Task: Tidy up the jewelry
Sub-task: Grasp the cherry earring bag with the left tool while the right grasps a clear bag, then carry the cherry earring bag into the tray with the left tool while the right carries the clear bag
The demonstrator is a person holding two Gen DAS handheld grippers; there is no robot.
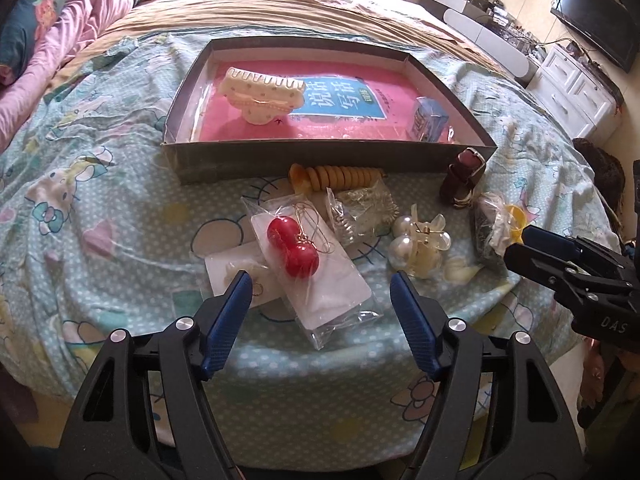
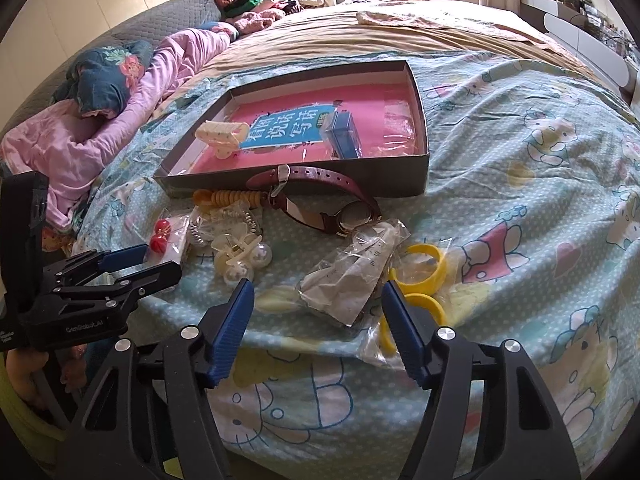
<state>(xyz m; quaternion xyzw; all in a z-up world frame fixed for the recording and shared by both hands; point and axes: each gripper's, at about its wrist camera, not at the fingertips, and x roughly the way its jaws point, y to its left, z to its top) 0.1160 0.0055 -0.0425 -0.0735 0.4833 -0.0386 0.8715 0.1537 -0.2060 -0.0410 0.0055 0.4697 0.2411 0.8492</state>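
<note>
**Light, slippery packets on a soft bed: pinch the plastic, not the beads**

Left wrist view: the left gripper (image 1: 320,286) hangs with its blue fingers (image 1: 232,316) spread wide and empty, straddling the red earring packet (image 1: 310,264) at centre frame. That packet looks very light; its clear film is probably slick and crinkly, and the red beads inside would likely roll under pressure. The better hold, I judge, is across the flat white card in the lower half of the packet. The pearl hair clip (image 1: 418,246) to the right is rigid but rounded, so the fingers could slide off it. The box (image 1: 320,156) in the upper middle already holds a cream claw clip (image 1: 260,94) and a small blue carton (image 1: 428,120).

Right wrist view: the right gripper (image 2: 318,294) is likewise wide open with nothing held, framing a crumpled clear bag (image 2: 356,272) at centre, with yellow rings (image 2: 424,268) just to its right. The bag should be soft and yielding; a pinch on its bunched middle seems safest. The watch (image 2: 344,212) above has a floppy strap and a heavier case. The quilt (image 2: 520,184) gives beneath everything.
</note>
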